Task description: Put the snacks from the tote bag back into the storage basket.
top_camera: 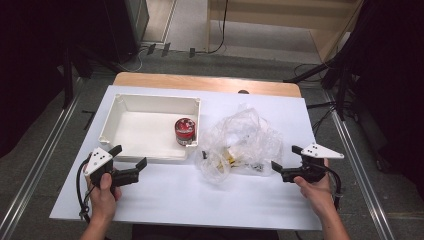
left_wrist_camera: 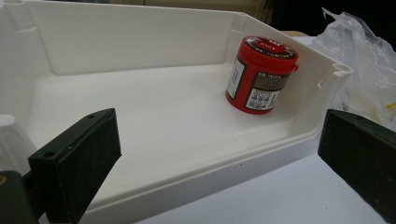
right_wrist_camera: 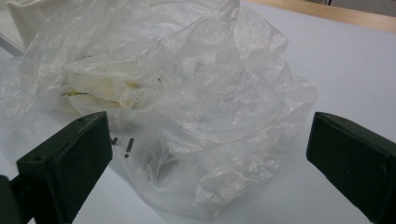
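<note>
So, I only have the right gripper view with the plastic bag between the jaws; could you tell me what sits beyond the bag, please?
Observer: A white tray lies left of the bag, with a red can upright in its near right corner.
Operator: Thank you. Where is the left gripper?
Observer: The left gripper hovers at the tray's near wall, jaws open, holding nothing.
Operator: And is my gripper touching the bag?
Observer: From the high view the right gripper sits just right of the bag, open; contact cannot be told.
</note>
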`<state>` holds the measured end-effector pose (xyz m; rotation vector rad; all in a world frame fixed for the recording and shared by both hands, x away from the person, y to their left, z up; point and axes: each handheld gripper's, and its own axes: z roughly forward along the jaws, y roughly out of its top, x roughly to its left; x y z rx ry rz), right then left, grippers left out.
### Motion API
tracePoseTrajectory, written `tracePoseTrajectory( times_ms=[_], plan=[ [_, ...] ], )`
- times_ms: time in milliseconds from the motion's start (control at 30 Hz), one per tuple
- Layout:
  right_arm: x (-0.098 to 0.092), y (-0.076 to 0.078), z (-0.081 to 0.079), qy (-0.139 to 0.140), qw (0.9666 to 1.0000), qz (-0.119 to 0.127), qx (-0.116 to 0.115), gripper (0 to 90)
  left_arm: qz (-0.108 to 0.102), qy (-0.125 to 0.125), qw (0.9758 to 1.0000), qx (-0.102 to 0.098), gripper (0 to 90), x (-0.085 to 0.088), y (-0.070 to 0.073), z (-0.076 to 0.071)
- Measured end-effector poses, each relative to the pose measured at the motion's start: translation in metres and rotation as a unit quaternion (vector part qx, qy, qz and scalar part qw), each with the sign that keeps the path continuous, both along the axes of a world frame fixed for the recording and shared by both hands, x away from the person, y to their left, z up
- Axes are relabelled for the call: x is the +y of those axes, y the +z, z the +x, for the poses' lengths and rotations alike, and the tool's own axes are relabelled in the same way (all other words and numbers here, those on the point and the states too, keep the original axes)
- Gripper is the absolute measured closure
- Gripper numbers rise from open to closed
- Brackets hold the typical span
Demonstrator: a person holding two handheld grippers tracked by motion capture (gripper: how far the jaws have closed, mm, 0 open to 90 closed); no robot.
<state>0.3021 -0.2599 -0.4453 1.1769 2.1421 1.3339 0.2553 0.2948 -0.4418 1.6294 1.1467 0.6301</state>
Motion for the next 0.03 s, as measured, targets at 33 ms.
tracePoseTrajectory(
  times_ms=[33],
  plan=[
    [-0.0008,0.0003,-0.0001,0.0,1.0,0.001,-0.001,0.7,0.001,-0.001,1.0,0.001,0.0,-0.001,-0.0001,0.0002]
  ],
)
